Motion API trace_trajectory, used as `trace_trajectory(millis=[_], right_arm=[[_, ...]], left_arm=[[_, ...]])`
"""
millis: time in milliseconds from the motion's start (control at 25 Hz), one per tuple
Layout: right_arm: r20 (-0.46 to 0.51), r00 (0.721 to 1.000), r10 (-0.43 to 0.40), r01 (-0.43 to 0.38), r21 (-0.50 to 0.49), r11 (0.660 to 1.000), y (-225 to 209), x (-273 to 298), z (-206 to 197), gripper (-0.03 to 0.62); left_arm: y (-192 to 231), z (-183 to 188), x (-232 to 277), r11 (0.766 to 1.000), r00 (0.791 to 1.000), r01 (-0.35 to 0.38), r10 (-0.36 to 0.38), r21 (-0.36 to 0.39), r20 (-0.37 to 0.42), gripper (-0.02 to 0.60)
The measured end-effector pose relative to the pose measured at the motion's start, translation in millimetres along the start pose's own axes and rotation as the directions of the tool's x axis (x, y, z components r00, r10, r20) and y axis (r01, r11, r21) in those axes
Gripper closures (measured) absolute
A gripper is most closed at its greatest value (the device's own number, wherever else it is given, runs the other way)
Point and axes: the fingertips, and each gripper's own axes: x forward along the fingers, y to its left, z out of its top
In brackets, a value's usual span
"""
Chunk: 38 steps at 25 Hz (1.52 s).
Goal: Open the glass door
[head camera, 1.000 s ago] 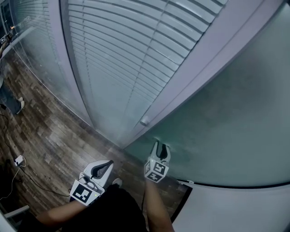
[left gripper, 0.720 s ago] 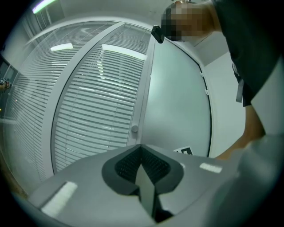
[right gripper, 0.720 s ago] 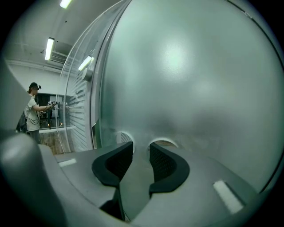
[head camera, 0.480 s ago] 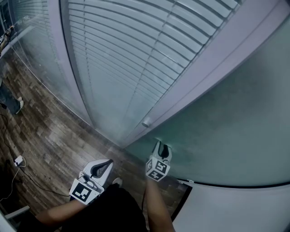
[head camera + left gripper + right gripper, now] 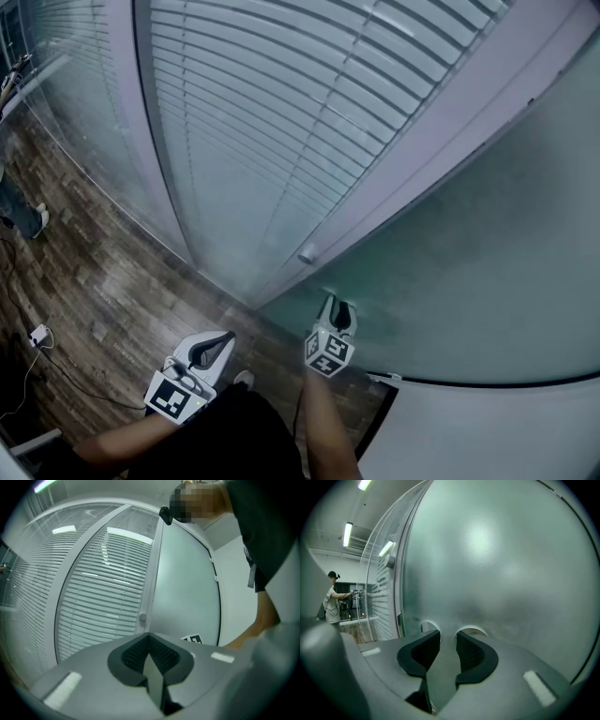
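Note:
The frosted glass door [image 5: 469, 262] fills the right half of the head view. My right gripper [image 5: 334, 309] points at it near its left edge, with the tips against the pane. In the right gripper view the door [image 5: 497, 564] is right in front and the gripper [image 5: 447, 637] has its jaws apart with only frosted glass beyond the gap. A round knob [image 5: 307, 253] sits on the pale frame beside the door. My left gripper [image 5: 217, 345] hangs lower left over the floor, shut and empty; its own view shows the gripper [image 5: 150, 637] with the pads pressed together.
A glass wall with slatted blinds [image 5: 281, 112] runs left of the frame. Wooden floor [image 5: 103, 291] lies below with a cable and a white adapter [image 5: 39, 333]. A white wall [image 5: 487, 431] adjoins the door at the lower right. A person [image 5: 333, 597] stands far off.
The knob and frame have drifted slightly right in the head view. The right gripper has rolled a touch and stays at the glass. The left gripper has not moved.

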Motion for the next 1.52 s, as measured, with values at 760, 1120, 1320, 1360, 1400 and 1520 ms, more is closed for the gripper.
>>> trace_trajectory(millis=[760,1120,1320,1360,1400,1520], right_arm=[[0.022,0.999,0.028,-0.028,0.001,1.000,13,-29,-21,0.485],[0.033,0.999,0.029,-0.029,-0.006,1.000,22,-67,-23,0.487],[0.027,0.999,0.040,-0.040,-0.015,0.999,28,-84,-25,0.487],[0.023,0.999,0.041,-0.040,-0.015,0.999,29,-88,-25,0.487],[0.022,0.999,0.040,-0.040,-0.014,0.999,30,-92,-25,0.487],[0.024,0.999,0.039,-0.039,-0.013,0.999,31,-106,-28,0.487]], left_arm=[[-7,-12,-3,0.997,0.997,0.077,-0.077,-0.029,-0.023,0.583],[-21,-5,1,0.987,0.988,0.153,-0.154,-0.039,-0.027,0.583],[-28,-3,9,0.977,0.977,0.211,-0.212,-0.043,-0.028,0.583],[-29,0,10,0.974,0.975,0.221,-0.223,-0.044,-0.028,0.583],[-31,1,10,0.972,0.972,0.232,-0.233,-0.043,-0.027,0.583],[-38,2,13,0.963,0.963,0.267,-0.268,-0.041,-0.032,0.550]])
